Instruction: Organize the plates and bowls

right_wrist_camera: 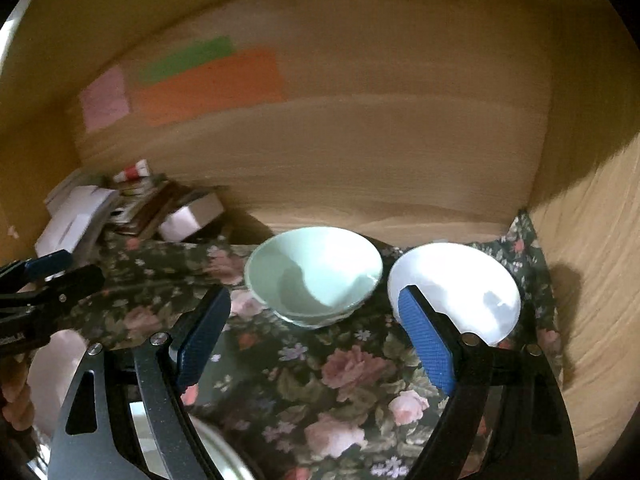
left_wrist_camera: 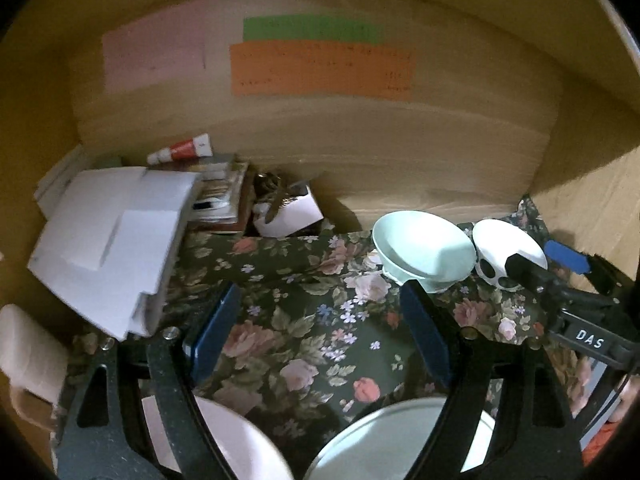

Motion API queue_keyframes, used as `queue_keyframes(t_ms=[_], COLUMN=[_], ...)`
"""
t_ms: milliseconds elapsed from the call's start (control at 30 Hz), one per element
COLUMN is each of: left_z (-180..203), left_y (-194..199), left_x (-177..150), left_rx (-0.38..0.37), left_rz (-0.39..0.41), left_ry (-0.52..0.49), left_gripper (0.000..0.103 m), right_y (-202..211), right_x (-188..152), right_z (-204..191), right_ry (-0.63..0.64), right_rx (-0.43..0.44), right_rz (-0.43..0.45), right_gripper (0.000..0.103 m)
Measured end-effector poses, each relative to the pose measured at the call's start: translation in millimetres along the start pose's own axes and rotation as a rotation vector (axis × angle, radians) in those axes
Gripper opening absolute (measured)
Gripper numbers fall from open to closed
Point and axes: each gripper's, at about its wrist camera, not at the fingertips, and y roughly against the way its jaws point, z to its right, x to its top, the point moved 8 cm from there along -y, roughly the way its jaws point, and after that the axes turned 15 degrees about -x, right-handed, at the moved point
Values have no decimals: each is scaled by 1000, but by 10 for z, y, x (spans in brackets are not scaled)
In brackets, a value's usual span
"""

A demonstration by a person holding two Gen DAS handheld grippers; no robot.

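Note:
A pale green bowl [left_wrist_camera: 424, 250] [right_wrist_camera: 314, 274] stands on the floral cloth [left_wrist_camera: 312, 332] [right_wrist_camera: 304, 380] at the back right. A white bowl with black spots [left_wrist_camera: 506, 258] [right_wrist_camera: 456, 288] stands just right of it. A pale green plate [left_wrist_camera: 384, 440] and a white plate [left_wrist_camera: 240, 448] lie at the near edge under my left gripper [left_wrist_camera: 320, 320], which is open and empty over the cloth. My right gripper [right_wrist_camera: 316, 328] is open and empty, its right finger in front of the white bowl; it also shows in the left wrist view [left_wrist_camera: 560, 268].
White boxes [left_wrist_camera: 108, 248] and a stack of books [left_wrist_camera: 224, 196] with a red and white tube [left_wrist_camera: 184, 150] fill the back left corner. Wooden walls [left_wrist_camera: 320, 140] close the back and right side. Coloured paper notes [left_wrist_camera: 320, 68] hang on the back wall.

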Motion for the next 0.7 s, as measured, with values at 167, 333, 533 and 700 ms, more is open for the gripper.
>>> queue_keyframes(t_ms=[167, 333, 533, 700], left_z=[-41, -37, -2, 35], left_y=[-262, -501, -738, -923], left_x=[39, 74, 110, 99], left_rx=[1, 3, 0, -22], left_rz=[-21, -48, -68, -121], left_ry=[12, -4, -22, -47], left_gripper=[83, 83, 83, 83], right_y=[-334, -642, -838, -936], right_x=[-66, -146, -214, -249], right_z=[38, 51, 29, 12], right_ry=[-20, -50, -57, -63], right_rx=[13, 27, 23, 18], right_rz=[-77, -168, -218, -241], right_gripper=[64, 47, 39, 37])
